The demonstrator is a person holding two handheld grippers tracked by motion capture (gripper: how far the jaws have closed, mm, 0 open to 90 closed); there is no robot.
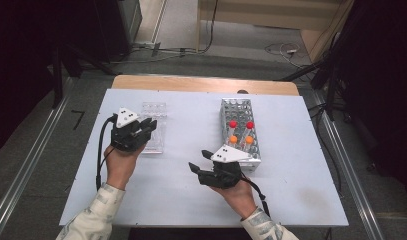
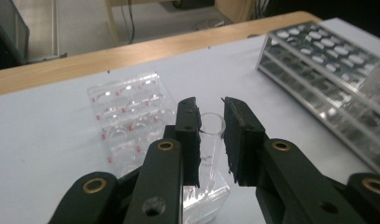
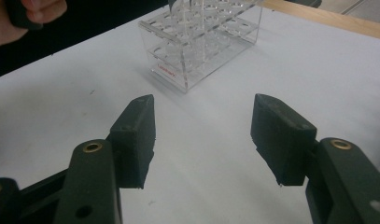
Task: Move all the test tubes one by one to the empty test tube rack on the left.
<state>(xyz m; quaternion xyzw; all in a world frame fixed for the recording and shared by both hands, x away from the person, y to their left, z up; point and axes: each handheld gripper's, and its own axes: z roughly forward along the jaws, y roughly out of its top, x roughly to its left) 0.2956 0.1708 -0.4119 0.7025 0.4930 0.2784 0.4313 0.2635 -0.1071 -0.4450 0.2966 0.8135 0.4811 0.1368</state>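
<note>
My table carried a white sheet over its wooden top, with a bare wood strip showing along the far edge. On its left half stood a clear plastic rack. On the right half stood a metal tube rack, longer from near to far, well apart from the clear one.
</note>
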